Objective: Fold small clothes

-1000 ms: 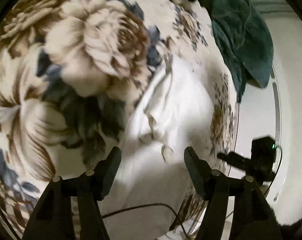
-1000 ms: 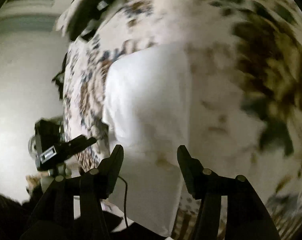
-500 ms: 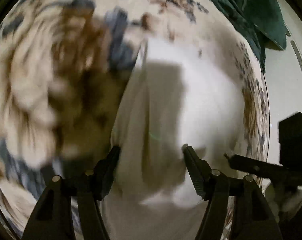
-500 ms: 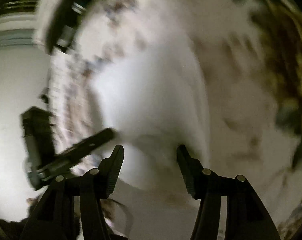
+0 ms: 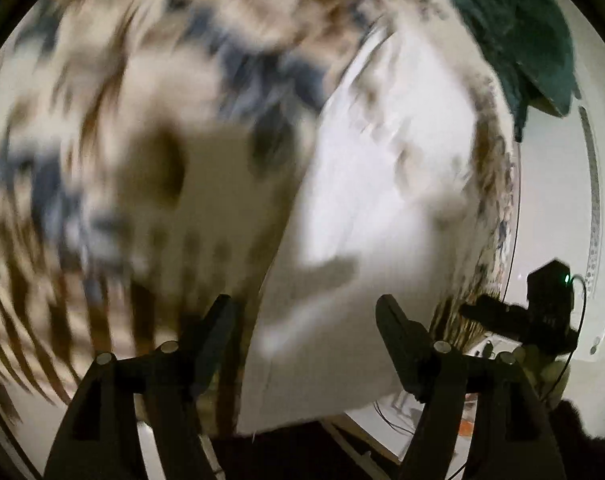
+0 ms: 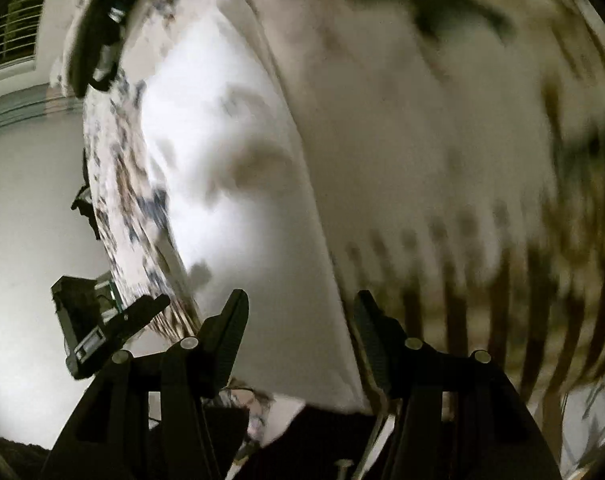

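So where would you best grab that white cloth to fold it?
Probably at the near corners of the white garment, which hang off the edge of the floral blanket. The left gripper and right gripper both face that loose near hem with their jaws apart, so coming in from this side suits. Blur hides finer detail.

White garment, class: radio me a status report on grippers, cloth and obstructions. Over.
Left gripper open, empty; right gripper open, empty. White garment flat on floral blanket, ahead of both. Green cloth at far edge, apart. Views blurred.
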### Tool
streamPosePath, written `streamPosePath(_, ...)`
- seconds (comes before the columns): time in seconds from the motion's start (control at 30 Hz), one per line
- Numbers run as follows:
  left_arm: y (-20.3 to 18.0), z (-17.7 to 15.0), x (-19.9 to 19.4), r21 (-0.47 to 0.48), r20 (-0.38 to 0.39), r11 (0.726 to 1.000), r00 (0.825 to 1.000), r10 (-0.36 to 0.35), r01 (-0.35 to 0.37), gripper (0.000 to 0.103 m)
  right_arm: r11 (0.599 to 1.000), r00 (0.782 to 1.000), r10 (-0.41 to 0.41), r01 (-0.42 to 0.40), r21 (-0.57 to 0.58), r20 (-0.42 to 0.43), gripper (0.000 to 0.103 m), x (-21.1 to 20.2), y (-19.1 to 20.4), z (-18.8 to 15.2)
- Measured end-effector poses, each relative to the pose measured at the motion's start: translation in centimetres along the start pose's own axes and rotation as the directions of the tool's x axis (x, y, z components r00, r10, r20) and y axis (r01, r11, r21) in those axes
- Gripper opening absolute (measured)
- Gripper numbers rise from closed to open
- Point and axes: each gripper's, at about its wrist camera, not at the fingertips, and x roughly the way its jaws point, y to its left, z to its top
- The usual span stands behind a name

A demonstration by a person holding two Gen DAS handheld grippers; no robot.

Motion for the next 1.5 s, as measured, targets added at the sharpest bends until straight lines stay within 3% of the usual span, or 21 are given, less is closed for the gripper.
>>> streamPosePath(0.13,1.5,-2.9,3.3,-0.048,-0.088,0.999,0.996,-0.025,0.021,0.071,0.998,0.998,0.011,-0.007,0.062,-0.06,0.057,3.2,-2.9,-3.6)
streamPosePath(0.27,2.2,-4.8,5.2,-0.057,-0.128,0.997,0.99,-0.052,0.045,0.071,0.994,0.994,0.047,-0.037,0.102,-0.097,0.057,6.2,-4.6,-5.8)
streamPosePath(0.47,2.9,-5.7,5.4,-0.114,-0.098,0.987,0.987,-0.124,0.113,0.069,0.993,0.991,0.07,-0.059,0.1,-0.112,0.057,8.9,-4.6,-6.8)
streamPosePath(0.5,2.8,-5.8,5.1,-0.112,-0.085,0.986,0.987,-0.133,0.124,0.062,0.993,0.991,0.078,-0.067,0.099,-0.112,0.057,9.1,-4.4,-6.9)
streamPosePath(0.53,2.8,-6.0,4.7,-0.105,-0.07,0.986,0.988,-0.136,0.129,0.038,0.993,0.99,0.083,-0.073,0.097,-0.112,0.057,9.2,-4.3,-7.0)
streamPosePath(0.57,2.8,-6.2,4.5,-0.096,-0.069,0.988,0.989,-0.128,0.121,0.025,0.993,0.99,0.089,-0.079,0.093,-0.111,0.052,9.2,-4.2,-7.1)
streamPosePath(0.6,2.7,-6.4,4.4,-0.091,-0.066,0.988,0.989,-0.131,0.125,0.008,0.993,0.989,0.092,-0.083,0.081,-0.118,0.038,9.3,-3.9,-7.3)
streamPosePath(0.7,3.2,-7.2,3.5,-0.118,-0.019,0.981,0.988,-0.155,0.151,0.006,0.995,0.987,0.092,-0.085,0.06,-0.131,0.016,9.0,-3.5,-7.4)
streamPosePath(0.87,3.0,-7.8,1.6,-0.176,0.045,0.962,0.978,-0.202,0.207,0.005,0.989,0.984,0.141,-0.135,0.061,-0.106,0.01,6.9,-2.4,-7.9)
streamPosePath(0.97,1.7,-7.0,-0.8,-0.193,0.09,0.945,0.964,-0.251,0.264,0.005,0.984,0.98,0.177,-0.173,0.053,-0.089,0.009,4.9,-1.0,-7.7)
streamPosePath(1.1,-1.1,-3.8,-3.8,-0.165,0.151,0.926,0.936,-0.317,0.34,0.005,0.971,0.971,0.236,-0.234,0.05,-0.043,0.009,2.0,1.2,-6.0)
streamPosePath(1.2,-4.0,0.2,-4.9,-0.131,0.194,0.911,0.912,-0.362,0.39,0.005,0.96,0.961,0.276,-0.276,0.035,0.008,0.009,-0.7,3.3,-2.8)
streamPosePath(1.37,-7.4,10.1,-4.7,-0.064,0.255,0.92,0.897,-0.361,0.388,0.005,0.95,0.942,0.311,-0.313,-0.003,0.128,0.009,-3.8,6.3,5.1)
streamPosePath(1.43,-7.9,15.5,-3.2,-0.099,0.243,0.914,0.9,-0.361,0.394,0.007,0.949,0.934,0.31,-0.314,-0.005,0.179,0.009,-4.2,7.2,9.0)
streamPosePath(1.5,-7.4,19.4,-2.0,-0.136,0.231,0.892,0.89,-0.394,0.431,0.011,0.951,0.926,0.296,-0.307,0.015,0.234,0.01,-4.1,7.7,13.1)
